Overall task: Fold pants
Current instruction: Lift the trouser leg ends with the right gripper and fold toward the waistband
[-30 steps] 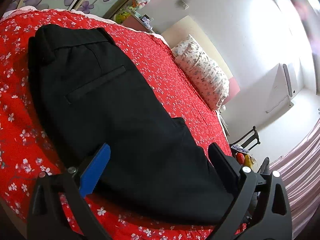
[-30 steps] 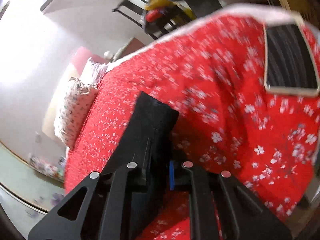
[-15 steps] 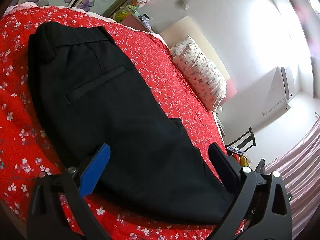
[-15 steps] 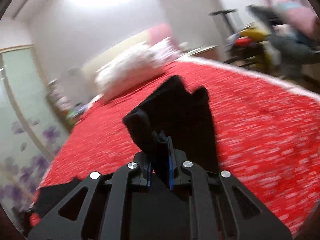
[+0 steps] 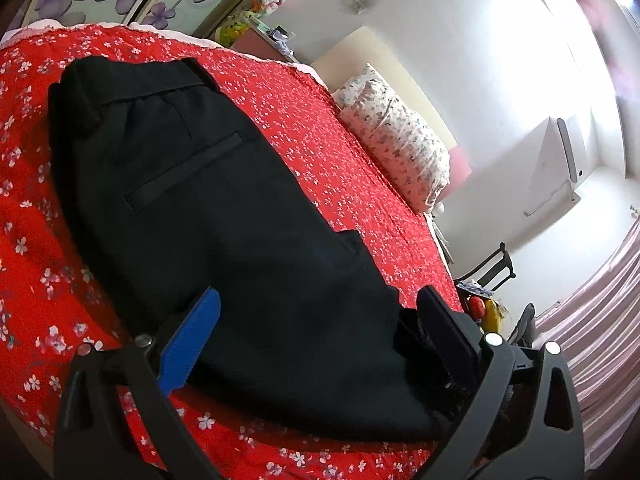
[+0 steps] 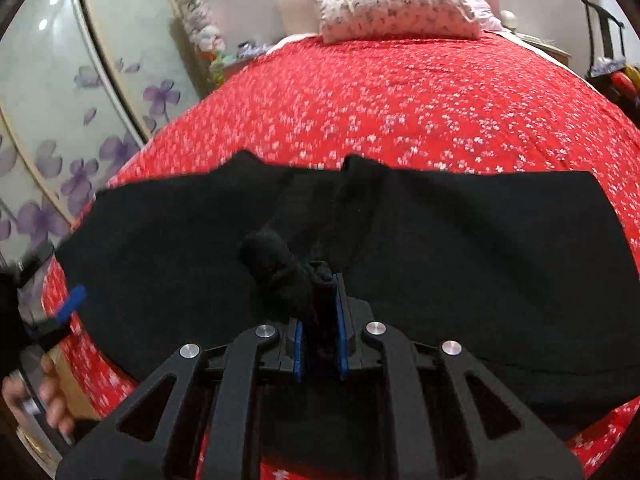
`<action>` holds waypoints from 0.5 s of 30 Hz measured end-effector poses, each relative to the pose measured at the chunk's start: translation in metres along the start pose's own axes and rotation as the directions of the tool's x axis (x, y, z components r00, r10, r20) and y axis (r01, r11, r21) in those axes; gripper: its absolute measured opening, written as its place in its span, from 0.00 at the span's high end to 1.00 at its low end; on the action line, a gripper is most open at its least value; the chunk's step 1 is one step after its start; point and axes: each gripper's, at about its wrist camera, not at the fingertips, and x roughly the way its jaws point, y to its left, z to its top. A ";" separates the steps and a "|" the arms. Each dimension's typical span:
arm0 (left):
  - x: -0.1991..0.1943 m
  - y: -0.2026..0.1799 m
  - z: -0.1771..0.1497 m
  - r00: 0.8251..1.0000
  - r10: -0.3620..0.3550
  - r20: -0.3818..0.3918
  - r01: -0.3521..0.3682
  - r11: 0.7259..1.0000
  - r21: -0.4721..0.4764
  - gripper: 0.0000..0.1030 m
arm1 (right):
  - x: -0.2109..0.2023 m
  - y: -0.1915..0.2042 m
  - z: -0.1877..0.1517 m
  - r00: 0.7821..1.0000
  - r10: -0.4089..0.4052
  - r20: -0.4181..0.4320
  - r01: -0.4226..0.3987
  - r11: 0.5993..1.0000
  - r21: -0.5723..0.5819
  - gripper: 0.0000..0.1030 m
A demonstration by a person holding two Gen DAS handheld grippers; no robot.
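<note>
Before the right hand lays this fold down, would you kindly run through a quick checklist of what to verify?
1. Right gripper jaws clamped on a bunch of the black pants: ok.
2. Left gripper jaws wide open over the pants, gripping nothing: ok.
3. Waistband end lying flat on the red bedspread: ok.
4. Both leg hems caught in the grip: cannot tell, the cloth is bunched.
5. Carried cloth smooth: not ok, it is twisted at the jaws.
6. Pillow well away from the pants: ok.
</note>
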 end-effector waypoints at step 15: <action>-0.002 -0.003 0.001 1.000 -0.006 0.004 0.006 1.000 0.012 0.04 | 0.020 0.082 -0.026 0.993 0.076 -0.090 -0.099 0.952 -0.289 0.60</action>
